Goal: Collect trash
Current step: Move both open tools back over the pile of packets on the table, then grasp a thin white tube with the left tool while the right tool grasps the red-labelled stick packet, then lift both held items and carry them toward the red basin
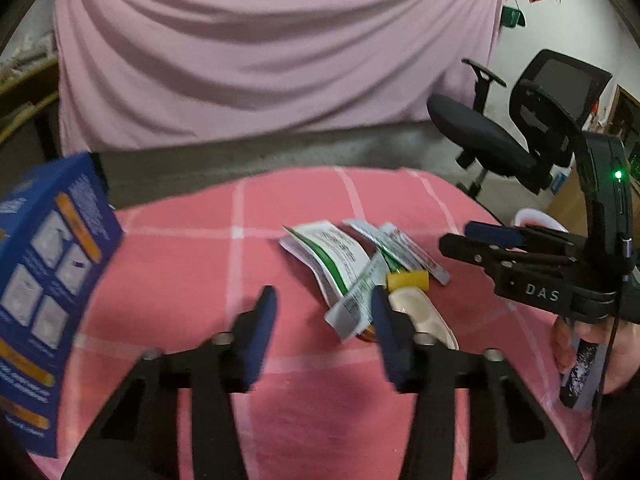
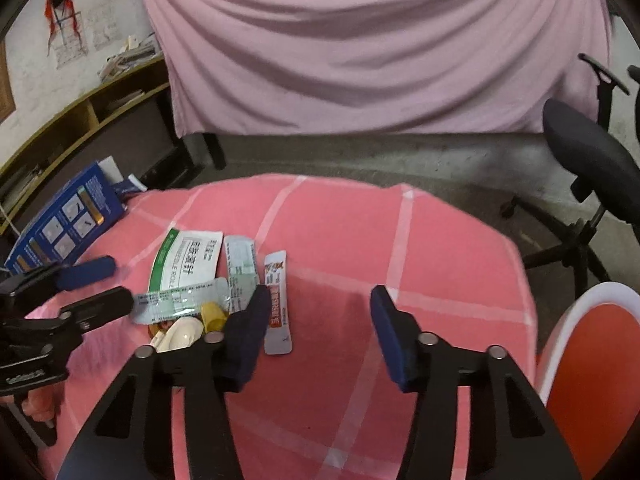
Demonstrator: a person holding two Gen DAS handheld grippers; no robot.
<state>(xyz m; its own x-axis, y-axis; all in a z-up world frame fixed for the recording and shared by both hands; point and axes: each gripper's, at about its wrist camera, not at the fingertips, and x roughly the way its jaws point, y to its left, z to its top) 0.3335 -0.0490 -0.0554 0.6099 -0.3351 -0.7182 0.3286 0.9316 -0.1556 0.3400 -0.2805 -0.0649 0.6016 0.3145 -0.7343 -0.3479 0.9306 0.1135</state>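
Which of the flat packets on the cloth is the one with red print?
The narrow sachet at the right end of the pile, lying lengthwise just beyond the right gripper's left finger. The wide packet and the others beside it are green and white.

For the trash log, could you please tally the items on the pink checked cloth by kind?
Flat printed packets: 4, e.g. the green-edged packet and red sachet
Blue box: 1
Yellow cap: 1
Cream spoon-like piece: 1
Total: 7
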